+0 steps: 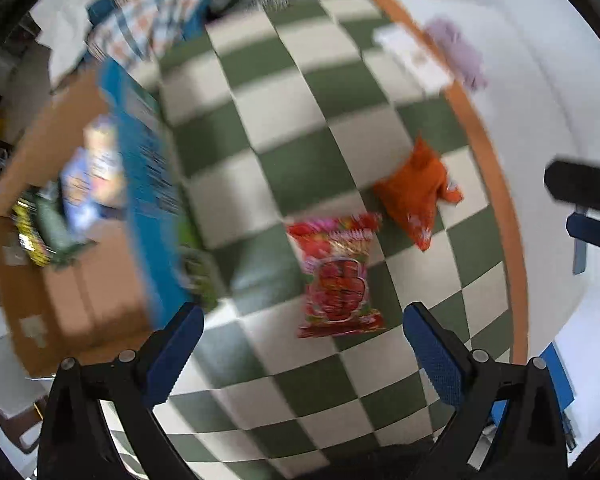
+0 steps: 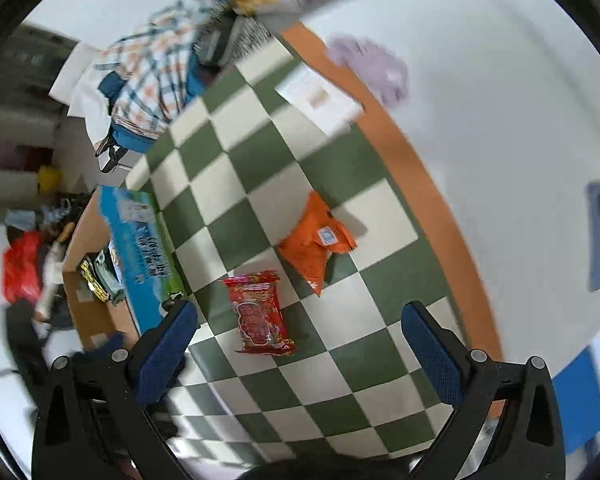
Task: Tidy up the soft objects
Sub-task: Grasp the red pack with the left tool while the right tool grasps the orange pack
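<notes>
Both claws are hanging above the checkered worktop (image 1: 340,92) with their blue-padded fingers spread wide and nothing between them — the left claw (image 1: 303,336) and the right claw (image 2: 298,334) are each released and empty. The red snack packet (image 1: 338,276) is lying flat on the cloth just ahead of the left claw, roughly centred between its fingers, and in the right wrist view the same packet is sitting ahead of the right claw, a little toward its left finger. The orange pouch (image 1: 414,192) is resting farther ahead and to the right of the red packet, just beside it, apparently not touching. Off to the left of both claws an open cardboard box (image 1: 80,280) is already holding a few wrapped packets, with a blue carton (image 1: 148,168) along its near side; the view there is blurred, so its contents are hard to name. The red packet is looking light, puffed and crinkly — its glossy film is likely slippery and will give under pressure, so a gentle squeeze across its narrow width, near the middle of the body, seems the safest hold. The orange pouch is looking soft and bunched, probably best pinched at its thicker centre.
</notes>
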A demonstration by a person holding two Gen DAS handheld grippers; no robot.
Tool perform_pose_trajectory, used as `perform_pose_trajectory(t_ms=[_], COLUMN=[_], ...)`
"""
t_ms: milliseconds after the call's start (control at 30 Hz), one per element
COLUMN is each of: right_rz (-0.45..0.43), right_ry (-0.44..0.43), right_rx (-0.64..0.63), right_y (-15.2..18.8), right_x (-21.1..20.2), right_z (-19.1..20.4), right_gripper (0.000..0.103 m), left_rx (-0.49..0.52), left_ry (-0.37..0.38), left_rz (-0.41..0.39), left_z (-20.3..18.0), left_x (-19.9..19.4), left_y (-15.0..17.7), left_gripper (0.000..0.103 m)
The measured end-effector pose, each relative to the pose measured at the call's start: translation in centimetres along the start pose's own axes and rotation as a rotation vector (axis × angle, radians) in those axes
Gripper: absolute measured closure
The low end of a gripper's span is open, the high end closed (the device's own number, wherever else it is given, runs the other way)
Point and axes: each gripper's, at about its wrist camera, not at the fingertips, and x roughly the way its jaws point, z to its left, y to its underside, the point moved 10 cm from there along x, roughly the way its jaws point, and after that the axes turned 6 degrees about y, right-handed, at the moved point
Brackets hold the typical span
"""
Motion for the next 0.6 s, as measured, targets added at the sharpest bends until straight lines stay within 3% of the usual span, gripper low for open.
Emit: perform_pose_trajectory(t_ms=[200, 367, 400, 500, 600], right_rz=[0.198, 0.278, 0.287, 0.307, 0.314], right_ry=[-0.074, -0.103, -0.098, -0.083, -0.061], right_rx=[0.067, 0.115, 0.119, 0.125, 0.133], right_y=[-1.1, -1.2, -1.1, -1.3, -1.6], right_x=[8.3, 12.4, 13.0, 14.4, 15.5], right_z=[-0.3, 0.5, 0.6, 1.0, 1.1], right_gripper=[0.000, 0.002, 0.003, 0.022, 0.025], left_rx=[-0.089, -0.122, -0.122, -0.118, -0.134], left_ry=[0.023, 0.015, 0.013, -0.007, -0.005], left_rz=[0.140, 0.171, 0.172, 0.178, 0.171], left_z=[-0.3, -0.2, -0.2, -0.2, -0.5], left_x=[7.3, 9.9, 10.2, 10.8, 10.8], left_y=[1.0, 1.1, 1.1, 1.0, 0.9], left_gripper=[0.001, 0.002, 0.008, 0.023, 0.025])
